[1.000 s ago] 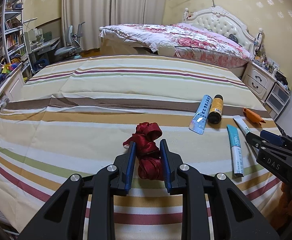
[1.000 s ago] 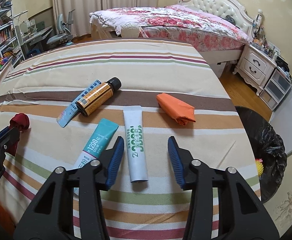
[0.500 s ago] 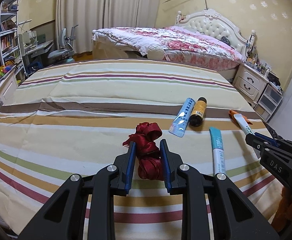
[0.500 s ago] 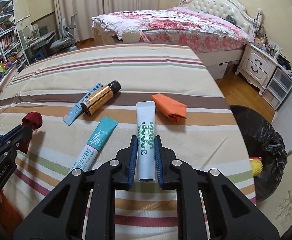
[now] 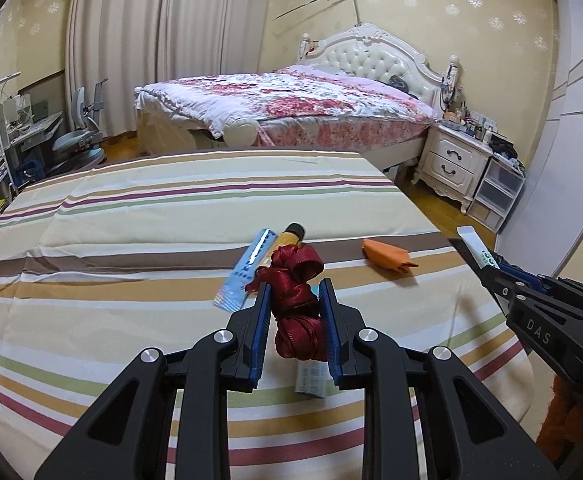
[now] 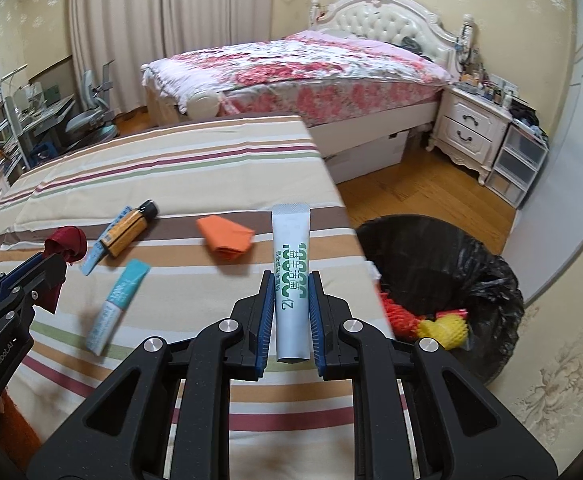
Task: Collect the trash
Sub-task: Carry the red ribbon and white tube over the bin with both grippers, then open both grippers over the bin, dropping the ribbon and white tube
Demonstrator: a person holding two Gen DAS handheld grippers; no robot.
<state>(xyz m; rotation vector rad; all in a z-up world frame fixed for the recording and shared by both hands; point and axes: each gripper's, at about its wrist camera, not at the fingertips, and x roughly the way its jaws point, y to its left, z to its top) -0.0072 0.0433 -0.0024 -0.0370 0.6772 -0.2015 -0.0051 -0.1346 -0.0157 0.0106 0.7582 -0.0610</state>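
While both tools are loaded, I think of the carry to the bin (image 6: 487, 280), which stands on the floor just beside the right edge of the striped bed (image 5: 131, 248) and already holds some red and yellow net wrapping (image 6: 419, 318).

The right gripper (image 6: 291, 316) is closed fully on the white tube (image 6: 291, 276); its jaws have just been closing, and the tube now stands between the blue pads, lifted off the cover, with the flat crimped end pointing away from me. The left gripper (image 5: 293, 328) is nearly closed and pinches the dark red ribbon (image 5: 295, 300), which bulges above and below the pads.

I judge the step in hand to be bringing these two pieces over the bin. To do it well, I want the right hand to go first, because it is nearer to the bin, and to open only when the tube hangs over the black liner, not over the rim. The tube is smooth and held near one end, so I keep the grip firm and avoid fast swings. The ribbon is soft and light; it may cling to a pad, so I would open the left jaws wide.

On the cover remain the teal tube (image 6: 117, 304), the orange packet (image 6: 225, 236), the amber bottle (image 6: 131, 229) and the blue sachet (image 5: 247, 272) touching it.
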